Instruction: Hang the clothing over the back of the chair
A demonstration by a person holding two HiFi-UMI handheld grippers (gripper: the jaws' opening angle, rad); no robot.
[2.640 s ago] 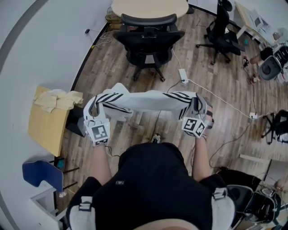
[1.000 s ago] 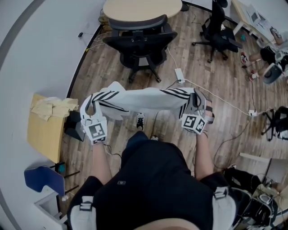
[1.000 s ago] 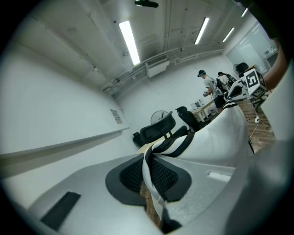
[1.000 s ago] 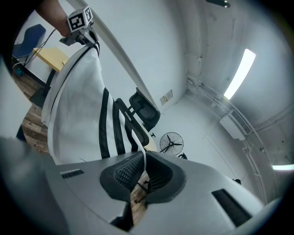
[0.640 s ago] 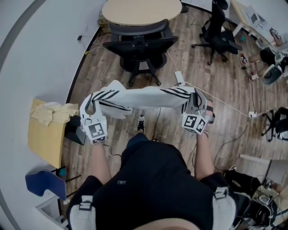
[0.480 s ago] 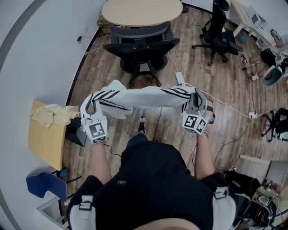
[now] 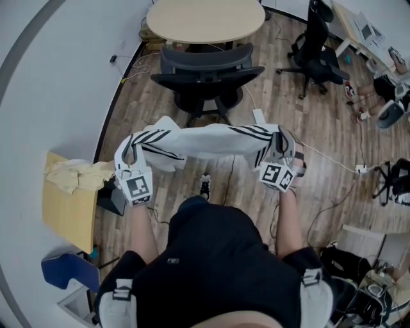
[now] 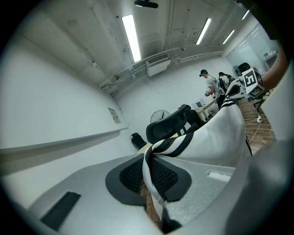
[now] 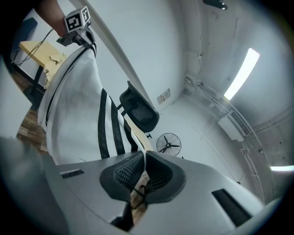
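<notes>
Head view: clothing [image 7: 205,139] btwn left gripper [image 7: 132,154] & right gripper [image 7: 280,144], chair [image 7: 206,69] ahead; gripper views: 2 jaw pairs clamp it.

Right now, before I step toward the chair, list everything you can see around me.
garment: one, white with black stripes, stretched between both grippers
near chair: one, black, straight ahead, against the table
far chair: one, black, far right
table: one, beige, round, behind the near chair
cloth: one, pale yellow, heaped on the board's far end
board: one, tan, left by the wall
blue chair: one, lower left
power strip: one, white, right of the near chair's base
left gripper: one, grey, shut on the garment's left end
right gripper: one, grey, shut on its right end
</notes>
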